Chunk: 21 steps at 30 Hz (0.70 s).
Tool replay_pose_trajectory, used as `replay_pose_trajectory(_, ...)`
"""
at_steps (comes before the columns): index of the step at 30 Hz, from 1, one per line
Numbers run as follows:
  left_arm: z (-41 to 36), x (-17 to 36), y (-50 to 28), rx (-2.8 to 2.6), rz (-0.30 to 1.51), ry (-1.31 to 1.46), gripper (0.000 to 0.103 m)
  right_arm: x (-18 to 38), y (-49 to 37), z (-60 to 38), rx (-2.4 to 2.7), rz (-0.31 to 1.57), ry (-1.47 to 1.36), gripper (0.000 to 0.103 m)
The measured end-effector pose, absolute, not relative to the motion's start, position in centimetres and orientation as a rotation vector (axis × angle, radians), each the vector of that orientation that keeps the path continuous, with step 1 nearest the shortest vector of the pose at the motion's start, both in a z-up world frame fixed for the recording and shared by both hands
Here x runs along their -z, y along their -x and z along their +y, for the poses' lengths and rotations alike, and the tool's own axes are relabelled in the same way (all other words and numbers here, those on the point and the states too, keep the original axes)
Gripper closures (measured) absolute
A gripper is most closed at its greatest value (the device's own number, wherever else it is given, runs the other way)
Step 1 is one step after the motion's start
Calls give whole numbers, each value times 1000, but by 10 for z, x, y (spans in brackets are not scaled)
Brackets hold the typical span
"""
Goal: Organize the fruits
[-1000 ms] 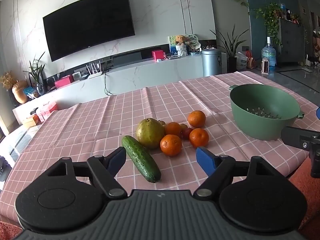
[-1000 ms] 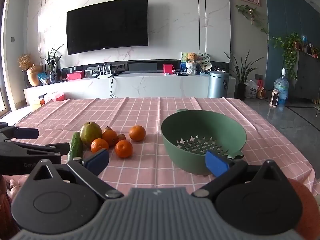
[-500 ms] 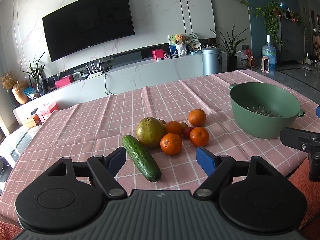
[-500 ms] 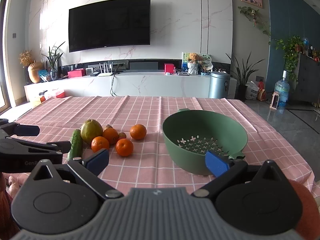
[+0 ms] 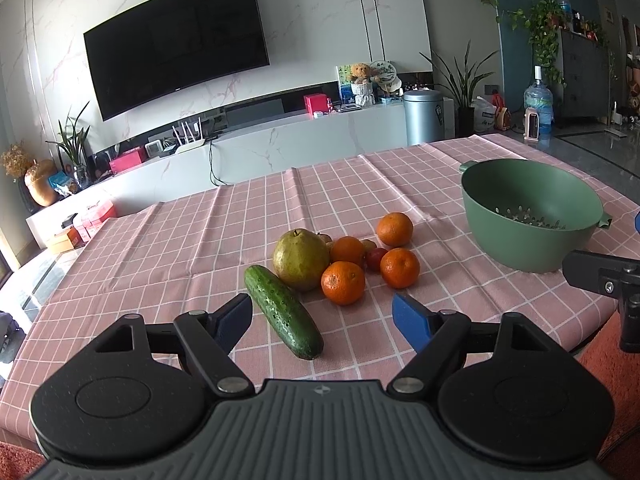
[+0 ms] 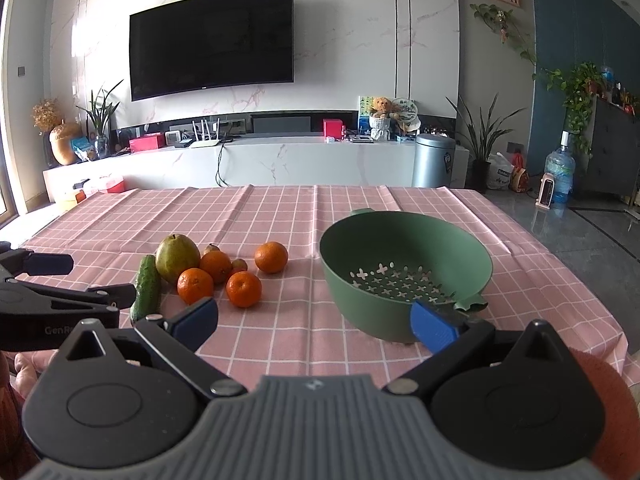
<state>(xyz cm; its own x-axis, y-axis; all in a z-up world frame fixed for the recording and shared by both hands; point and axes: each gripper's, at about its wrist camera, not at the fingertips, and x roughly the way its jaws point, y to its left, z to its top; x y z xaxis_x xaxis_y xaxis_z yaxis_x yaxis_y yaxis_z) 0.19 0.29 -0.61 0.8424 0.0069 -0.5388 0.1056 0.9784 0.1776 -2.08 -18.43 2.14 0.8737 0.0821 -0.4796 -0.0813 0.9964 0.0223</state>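
Your desk (image 5: 360,184) carries a pink checked cloth, and on it the green colander (image 5: 532,216) stands empty, well to the right of the fruit. Your right hand-held gripper (image 6: 316,322) hovers low just in front of the colander, jaws spread wide with nothing between them. Your left hand-held gripper (image 5: 322,316) is likewise wide open and empty; the near end of the cucumber (image 5: 282,310) lies between its fingertips. Just beyond sits the pear (image 5: 300,258), touching the cucumber, then four oranges (image 5: 343,283) clustered beside it, with a few small fruits tucked among them.
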Motion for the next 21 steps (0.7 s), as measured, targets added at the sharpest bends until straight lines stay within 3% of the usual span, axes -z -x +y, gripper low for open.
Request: replay_pose_trajectory(21,3,6,-2,53,568,-203,10,-22,20,-186,-79,512,-16,4)
